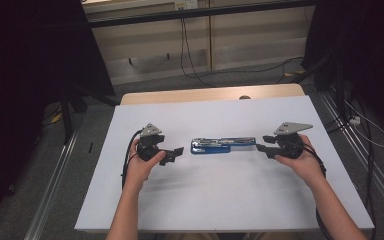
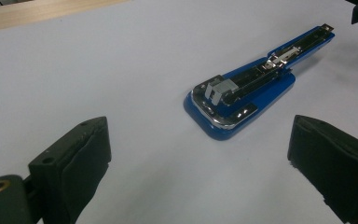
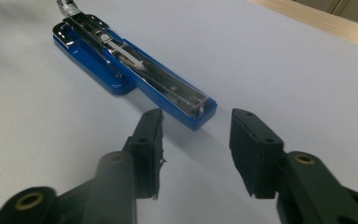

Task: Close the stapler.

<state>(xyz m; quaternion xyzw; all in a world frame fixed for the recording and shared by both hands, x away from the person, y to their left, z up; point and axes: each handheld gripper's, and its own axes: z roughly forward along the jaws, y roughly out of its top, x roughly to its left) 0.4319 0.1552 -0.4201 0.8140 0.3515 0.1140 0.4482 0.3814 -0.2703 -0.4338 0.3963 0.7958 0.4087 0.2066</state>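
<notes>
A white table sheet (image 1: 220,190) lies bare around the opened blue-and-chrome metal stapler (image 1: 222,145). The left gripper (image 1: 177,152) gapes wide; the right gripper (image 1: 261,144) stands half-open just right of it, jaws apart from it.

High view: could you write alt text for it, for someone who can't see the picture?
A blue stapler lies opened flat in the middle of a white table, between two hand-held grippers. The left gripper and the right gripper point at its ends from either side, neither touching it; a person's forearms enter from below.
</notes>
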